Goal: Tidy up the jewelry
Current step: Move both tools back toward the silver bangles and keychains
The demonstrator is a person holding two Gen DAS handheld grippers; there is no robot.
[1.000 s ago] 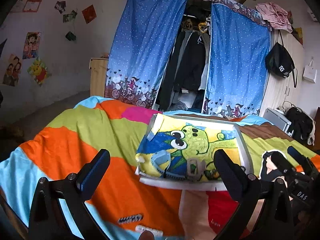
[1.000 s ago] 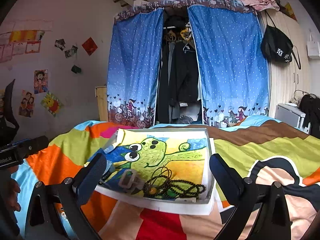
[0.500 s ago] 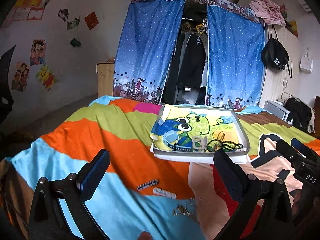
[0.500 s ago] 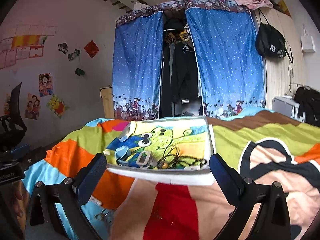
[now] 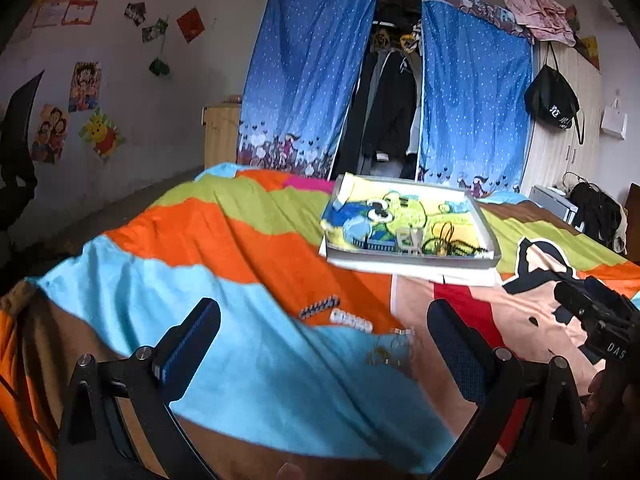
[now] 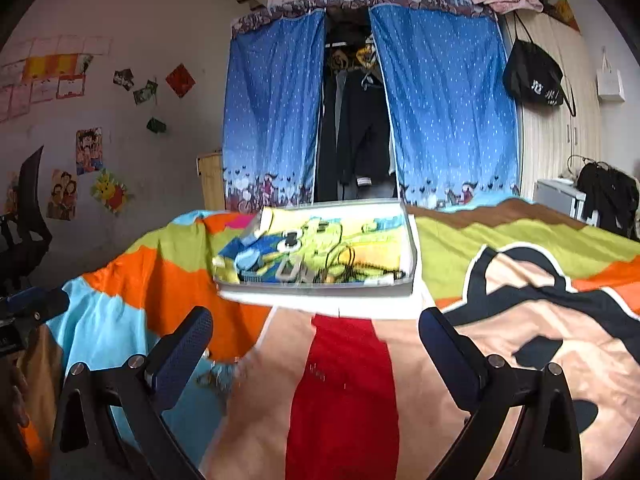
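Both grippers are hovering over the bed [image 5: 248,240] with jaws spread wide and nothing between them. The left gripper [image 5: 324,344] is looking down at the loose pieces lying on the blanket's blue and orange bands: a dark hair clip [image 5: 319,306], a pale beaded clip [image 5: 351,320] just beside it, and a small tangle of chain [image 5: 394,350] nearer the right finger. These three are sitting apart from the tray [image 5: 412,258], which suggests they are the ones still waiting to be put away. The open jaws seem readied for a pick, likely the chain, since it is lying closest to the gap.

The tray is resting toward the far side of the bed, on a white sheet, lined with a cartoon picture. Black bead strings [image 6: 352,266] and a clear clip [image 6: 290,270] are already lying inside along its near edge, so it appears to be serving as the collecting place.

The right gripper [image 6: 316,344] is facing the tray over the red stripe, probably waiting its turn. The chain [image 6: 218,376] is showing blurred just beside its left finger. Motion blur is softening the small pieces, so their exact shapes are hard to tell.
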